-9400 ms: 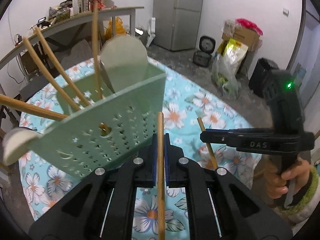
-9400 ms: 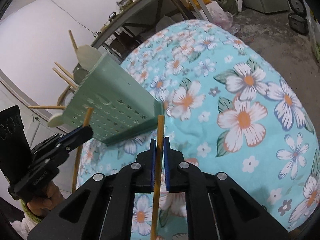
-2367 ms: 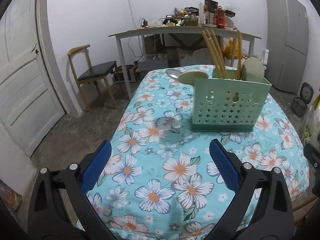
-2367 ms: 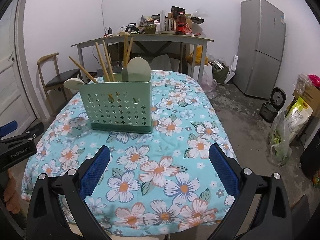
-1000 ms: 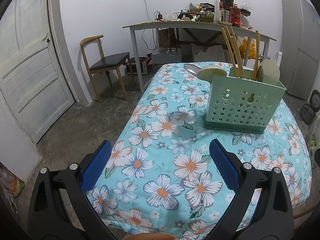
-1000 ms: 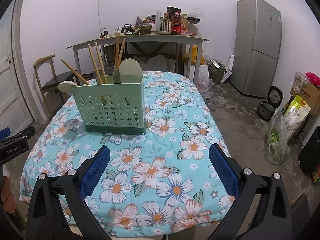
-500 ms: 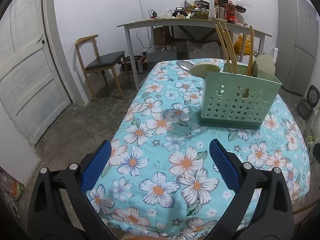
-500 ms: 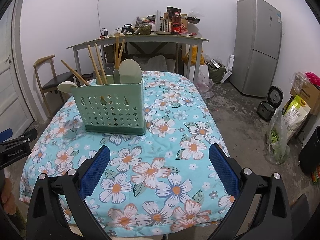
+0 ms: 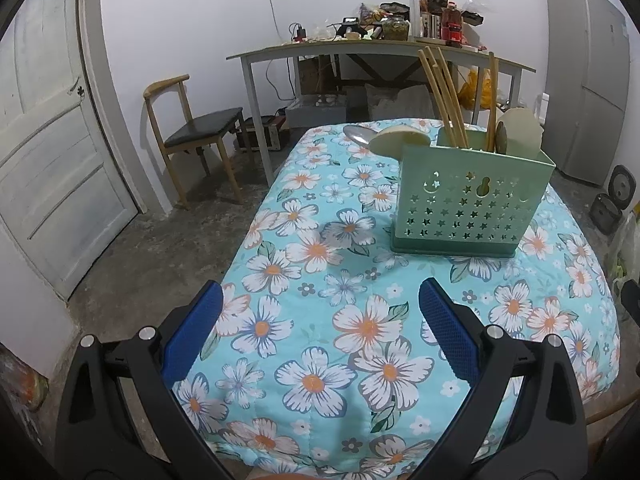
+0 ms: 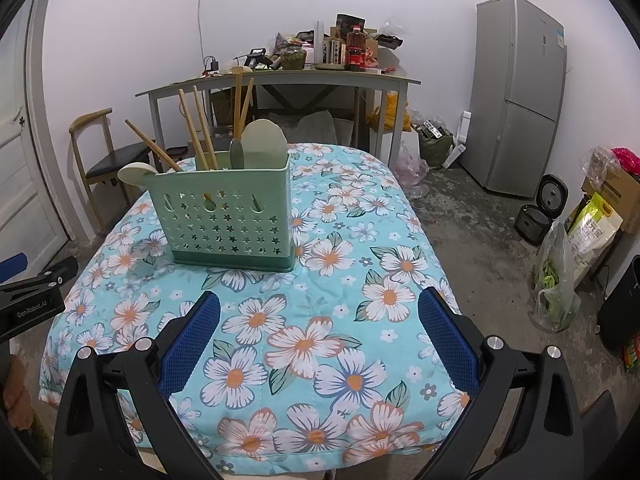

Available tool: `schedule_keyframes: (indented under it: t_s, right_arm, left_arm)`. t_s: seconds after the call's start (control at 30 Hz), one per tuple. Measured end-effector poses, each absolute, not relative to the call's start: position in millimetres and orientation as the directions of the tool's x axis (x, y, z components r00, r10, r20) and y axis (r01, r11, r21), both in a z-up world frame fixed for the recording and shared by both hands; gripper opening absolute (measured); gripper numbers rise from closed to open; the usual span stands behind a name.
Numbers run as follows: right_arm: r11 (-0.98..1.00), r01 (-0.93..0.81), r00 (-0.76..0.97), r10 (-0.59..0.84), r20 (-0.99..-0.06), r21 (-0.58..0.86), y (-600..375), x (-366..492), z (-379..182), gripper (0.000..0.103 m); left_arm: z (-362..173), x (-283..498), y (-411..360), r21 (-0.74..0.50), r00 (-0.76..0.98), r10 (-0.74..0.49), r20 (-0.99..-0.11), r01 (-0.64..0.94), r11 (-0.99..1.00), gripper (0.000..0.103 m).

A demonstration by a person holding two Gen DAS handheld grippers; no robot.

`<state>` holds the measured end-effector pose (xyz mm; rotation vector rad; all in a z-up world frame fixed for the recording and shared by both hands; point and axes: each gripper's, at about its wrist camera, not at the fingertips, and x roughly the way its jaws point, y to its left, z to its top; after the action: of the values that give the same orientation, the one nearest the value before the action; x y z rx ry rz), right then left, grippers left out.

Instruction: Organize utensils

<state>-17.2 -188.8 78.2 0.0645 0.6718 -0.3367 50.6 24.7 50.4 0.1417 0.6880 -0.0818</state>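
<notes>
Landmark for this entry: the green holder (image 10: 230, 216), standing upright on the flowered tablecloth (image 10: 320, 340).

Left gripper (image 9: 320, 332): jaws spread wide, nothing between the blue pads (image 9: 192, 332). It is held off the near end of the table, well short of the holder, which sits ahead and to its right.

Right gripper (image 10: 318, 336): jaws likewise wide apart and empty, near the table's front edge, with the holder ahead and slightly left. The left gripper's black body shows at the left border of the right wrist view.

Contents of the holder:
- several chopsticks (image 10: 192, 128) stand in it, leaning at different angles; one leans out far to the left
- a pale green spatula (image 10: 262, 138) stands at its right end
- a cream spoon (image 10: 134, 174) pokes out over its left side
- from the left wrist view, a metal spoon (image 9: 358, 134) shows just behind the holder's left corner; cannot tell whether it is in the holder or lying behind it

No loose utensils visible on the cloth in front of or beside the holder.

Judgement: the sorting step looks finished, or nearly so, with everything visible standing in the holder and both grippers backed off. If anything remains, it is likely the metal spoon behind the holder. That would call for reaching past the holder's left side, closing on the handle and dropping it in without knocking the leaning chopsticks.

Background: grey desk (image 10: 280, 80), wooden chair (image 9: 192, 132) and fridge (image 10: 516, 96) beyond the holder.
</notes>
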Motion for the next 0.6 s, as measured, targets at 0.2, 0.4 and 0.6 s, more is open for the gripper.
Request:
schedule_keyframes:
  t_s: [0.2, 0.4, 0.6]
  right_arm:
    - [0.945, 0.324, 0.732, -0.284, -0.619, -0.050, -188.3, -16.7, 78.6, 0.096]
    - [0.944, 0.327, 0.734, -0.285, -0.617, -0.046, -188.4, -16.9, 78.7, 0.096]
    - [0.945, 0.325, 0.734, -0.283, -0.618, -0.046, -188.6, -16.7, 78.9, 0.096]
  left_arm:
    - [54.0, 48.2, 21.6, 0.114, 0.785, -0.047, -0.618, 0.148, 0.982, 0.095]
    - [57.0, 47.4, 18.5, 0.121, 0.792, -0.059, -0.608, 0.166, 0.979, 0.095]
    - [57.2, 46.9, 17.8, 0.122, 0.793, -0.060, -0.606, 0.167, 0.978, 0.095]
